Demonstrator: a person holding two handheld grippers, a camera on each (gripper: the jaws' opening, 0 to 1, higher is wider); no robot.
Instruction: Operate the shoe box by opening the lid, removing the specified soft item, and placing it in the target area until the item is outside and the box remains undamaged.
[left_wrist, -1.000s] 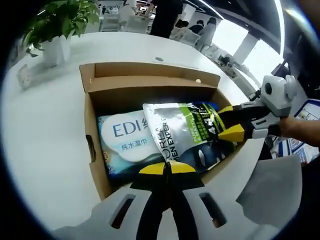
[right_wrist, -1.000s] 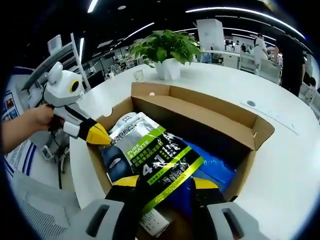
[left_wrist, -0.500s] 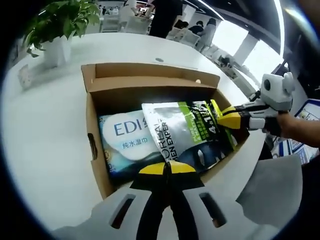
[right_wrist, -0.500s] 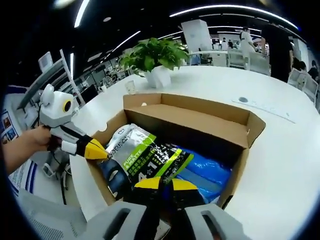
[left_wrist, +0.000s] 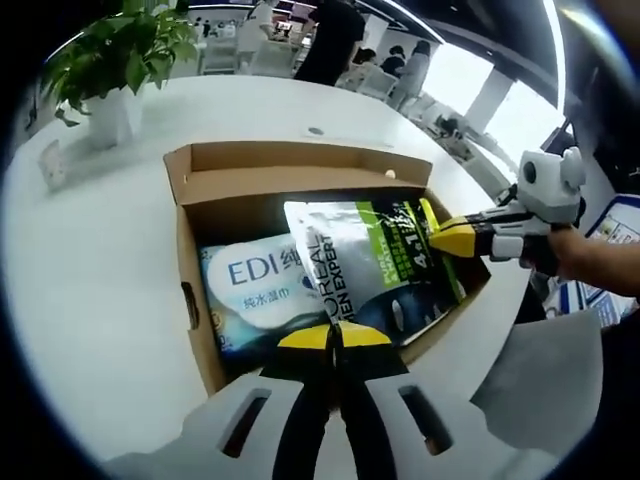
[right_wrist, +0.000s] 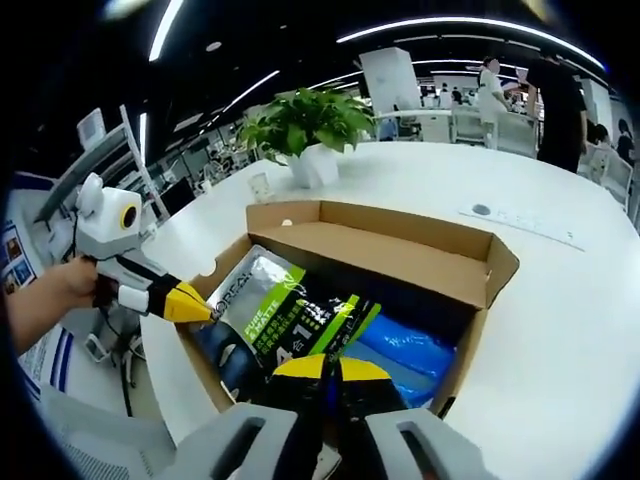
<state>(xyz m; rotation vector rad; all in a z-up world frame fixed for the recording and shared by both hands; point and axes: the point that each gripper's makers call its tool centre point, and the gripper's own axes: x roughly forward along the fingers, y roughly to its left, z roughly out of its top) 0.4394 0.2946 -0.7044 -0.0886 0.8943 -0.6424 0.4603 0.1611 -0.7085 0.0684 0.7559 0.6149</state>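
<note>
- While the cardboard box (left_wrist: 300, 180) sits open on the bench (left_wrist: 90, 260), your left gripper (left_wrist: 335, 335) pinches the pouch (left_wrist: 375, 265).
- Your right gripper (right_wrist: 320, 367) has its fingers clamped on the pouch's opposite edge.

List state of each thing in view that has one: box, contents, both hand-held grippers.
Shoe box: open, lid flap folded back, upright on the white table.
Silver-green pouch: in the box, lying on the wipes pack, pinched at two edges.
Wipes pack: flat in the box, partly covered.
Left hand-held gripper: shut on the pouch's near edge.
Right hand-held gripper: shut on the pouch's opposite edge.
Potted plant: upright on the table.
</note>
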